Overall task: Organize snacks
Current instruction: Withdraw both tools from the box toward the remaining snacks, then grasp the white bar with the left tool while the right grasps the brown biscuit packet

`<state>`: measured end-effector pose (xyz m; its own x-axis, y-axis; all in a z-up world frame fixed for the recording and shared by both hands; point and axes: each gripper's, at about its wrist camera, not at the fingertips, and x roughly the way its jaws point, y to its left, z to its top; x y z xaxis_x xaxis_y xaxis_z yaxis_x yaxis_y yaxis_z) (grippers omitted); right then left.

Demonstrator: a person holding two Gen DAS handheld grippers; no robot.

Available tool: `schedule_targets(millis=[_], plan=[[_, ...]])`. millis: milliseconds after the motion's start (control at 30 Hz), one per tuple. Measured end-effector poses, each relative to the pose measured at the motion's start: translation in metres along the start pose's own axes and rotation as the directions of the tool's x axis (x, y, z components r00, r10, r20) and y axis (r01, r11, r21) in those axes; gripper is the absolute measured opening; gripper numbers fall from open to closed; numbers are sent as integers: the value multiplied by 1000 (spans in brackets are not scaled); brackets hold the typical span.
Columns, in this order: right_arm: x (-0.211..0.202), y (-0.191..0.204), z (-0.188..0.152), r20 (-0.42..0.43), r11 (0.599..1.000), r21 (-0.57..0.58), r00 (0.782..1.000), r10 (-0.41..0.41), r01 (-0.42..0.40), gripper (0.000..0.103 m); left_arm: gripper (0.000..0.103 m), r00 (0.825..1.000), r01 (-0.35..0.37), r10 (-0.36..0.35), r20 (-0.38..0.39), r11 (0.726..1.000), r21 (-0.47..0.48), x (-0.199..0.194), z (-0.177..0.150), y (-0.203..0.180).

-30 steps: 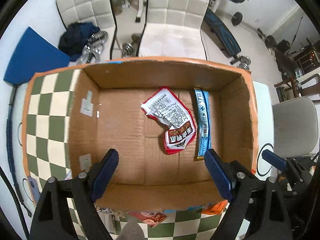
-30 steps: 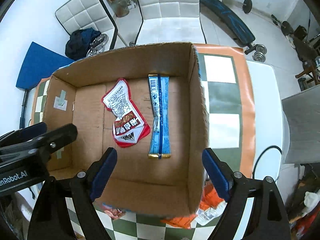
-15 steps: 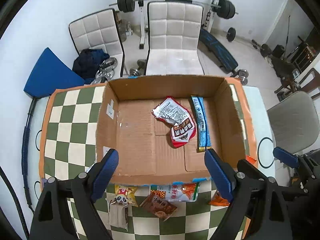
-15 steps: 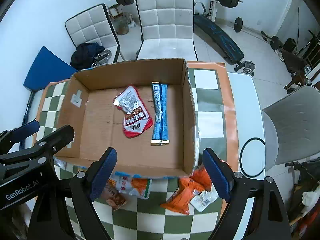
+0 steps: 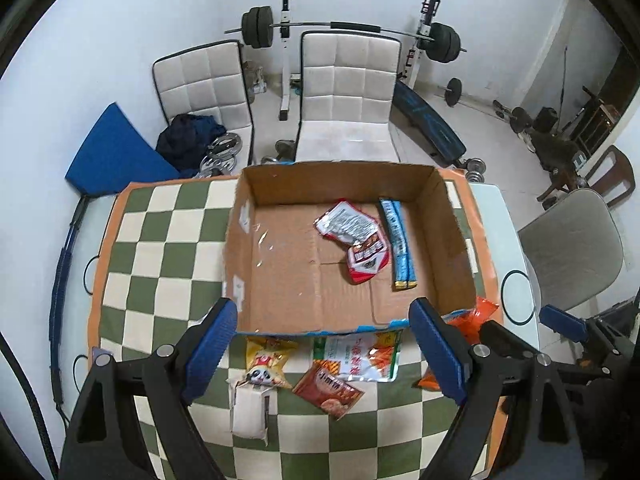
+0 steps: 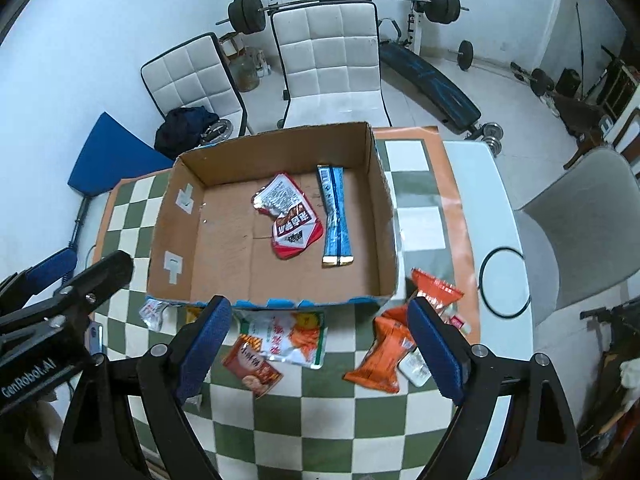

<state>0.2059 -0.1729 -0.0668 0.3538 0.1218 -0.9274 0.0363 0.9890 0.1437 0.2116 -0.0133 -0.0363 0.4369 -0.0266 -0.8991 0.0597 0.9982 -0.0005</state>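
Covering the bench is a green-and-cream checkered cloth (image 5: 160,240), on which an open cardboard box (image 5: 256,188) is set toward the far edge. Two snacks are seen inside it, against its right wall: a red-and-white packet (image 5: 358,240) and, just beside it, a long blue packet (image 5: 398,244). More packets are scattered along the box's near side, among them a white-and-orange bag (image 6: 288,334) and an orange one (image 6: 380,360). The left tongs (image 5: 322,350) and right tongs (image 6: 316,344) are held wide apart, empty, the right having just been opening.
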Motion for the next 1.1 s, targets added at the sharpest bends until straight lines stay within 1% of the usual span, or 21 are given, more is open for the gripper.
schedule_targets(millis=[133,267,333,433,467,600,633,700,767,867,933,1000,1067,1100], plan=[[13,-5,-12,-45,999,34,998,33,-32,92,88,999,-27,26,-44,999,-37,9,-17,22],[43,-6,-29,-118,997,56,991,64,-58,92,88,990,-56,43,-133,994,-94,31,-42,48],[62,-1,-41,-158,995,51,983,98,-91,92,88,980,-83,59,-189,989,-124,46,-61,64],[98,12,-61,-231,993,18,965,121,-120,92,88,961,-122,73,-268,978,-171,68,-90,88],[111,19,-68,-255,991,-3,958,129,-135,92,88,951,-142,84,-296,973,-182,77,-100,96],[165,54,-91,-349,982,-128,933,85,-138,92,88,920,-177,97,-379,967,-183,105,-129,114],[179,63,-96,-373,977,-161,925,71,-140,92,88,911,-178,95,-402,968,-175,113,-136,116],[202,77,-104,-405,968,-210,913,38,-134,92,88,899,-182,97,-428,970,-163,125,-144,120],[222,90,-112,-434,958,-255,901,7,-130,92,88,880,-181,97,-465,974,-140,142,-154,122],[241,101,-119,-459,949,-288,888,-21,-126,92,88,859,-157,75,-507,980,-122,163,-162,121],[251,105,-122,-473,947,-298,880,-34,-123,91,88,849,-147,64,-525,982,-119,173,-166,120],[260,108,-125,-490,945,-302,871,-40,-126,91,88,838,-148,69,-541,983,-104,182,-171,118],[266,109,-131,-502,939,-328,862,-75,-109,86,88,830,-144,72,-553,986,-89,188,-174,115],[264,111,-133,-482,931,-352,871,-94,-94,83,88,828,-143,74,-555,986,-82,190,-175,114]])
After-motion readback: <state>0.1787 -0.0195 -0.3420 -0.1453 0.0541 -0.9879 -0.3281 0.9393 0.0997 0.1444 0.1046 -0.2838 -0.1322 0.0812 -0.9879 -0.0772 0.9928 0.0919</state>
